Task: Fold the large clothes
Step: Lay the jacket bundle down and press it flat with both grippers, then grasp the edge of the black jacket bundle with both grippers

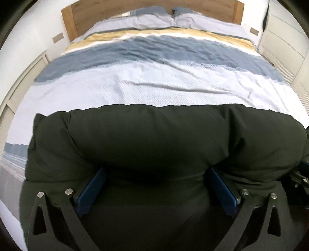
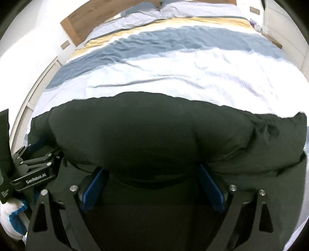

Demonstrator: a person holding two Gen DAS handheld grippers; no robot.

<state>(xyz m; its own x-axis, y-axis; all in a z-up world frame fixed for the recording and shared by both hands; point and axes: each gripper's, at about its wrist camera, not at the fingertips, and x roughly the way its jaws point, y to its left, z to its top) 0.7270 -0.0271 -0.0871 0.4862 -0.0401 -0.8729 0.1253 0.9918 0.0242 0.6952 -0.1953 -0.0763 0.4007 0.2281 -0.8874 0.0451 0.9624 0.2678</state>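
A large dark green padded garment [image 1: 154, 139] lies across the near part of the bed and fills the lower half of both views [image 2: 154, 135]. Its thick folded edge bulges over both grippers. My left gripper [image 1: 156, 173] has its blue-padded fingers [image 1: 92, 191] spread wide, with the bulky fold pressed between and over them; the fingertips are hidden under the cloth. My right gripper [image 2: 152, 171] stands the same way, blue pads [image 2: 212, 189] wide apart with the fold between them. The left gripper's body [image 2: 36, 170] shows at the left of the right wrist view.
The bed's duvet [image 1: 154, 85] has white, blue-grey and yellow stripes, with two pillows [image 1: 154, 19] against a wooden headboard [image 1: 87, 11]. White cabinets [image 1: 285, 38] stand at the right, a radiator and wall at the left.
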